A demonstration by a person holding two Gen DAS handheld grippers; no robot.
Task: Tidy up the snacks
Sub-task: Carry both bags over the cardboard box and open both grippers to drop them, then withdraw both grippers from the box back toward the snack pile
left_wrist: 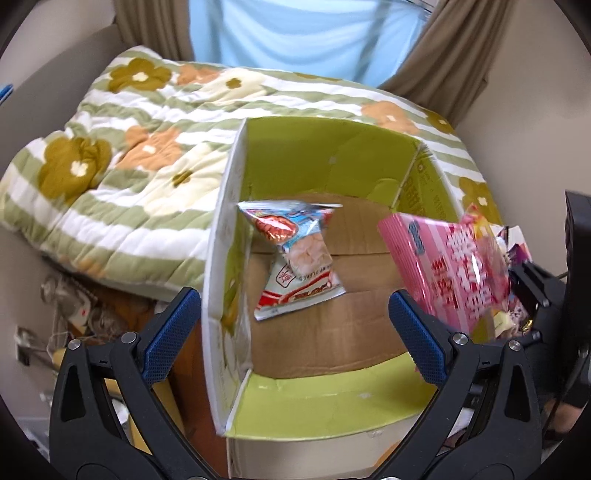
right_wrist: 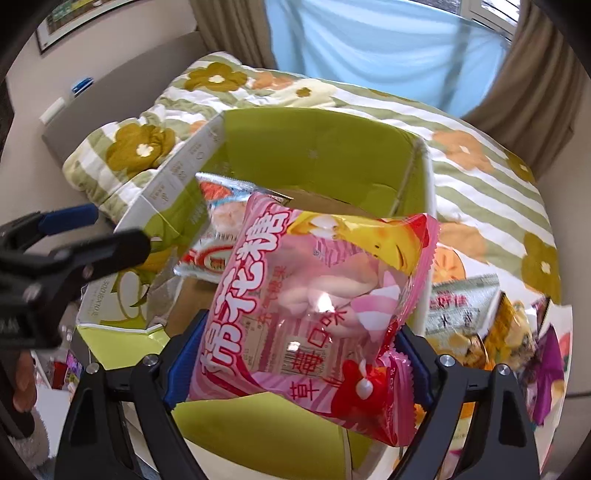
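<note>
Right tongs (right_wrist: pixel 295 363) gripping pink marshmallow bag (right_wrist: pixel 317 306), left tongs (left_wrist: pixel 291 334) open over box (left_wrist: pixel 332 147), quilt (left_wrist: pixel 129 147) behind.

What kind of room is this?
Probably a bedroom: a flowery quilt lies spread behind the green cardboard box, with brown curtains and a framed picture on the wall.

pink striped bag (right_wrist: pixel 314 314), green-lined box (left_wrist: pixel 332 155)

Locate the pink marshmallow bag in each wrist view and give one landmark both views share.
Left wrist view: pink marshmallow bag at right of centre, over the box's right wall.
Right wrist view: the bag fills the centre, between the right gripper fingers.
Shared landmark: the green-lined cardboard box with the shrimp-chip packet inside.
</note>
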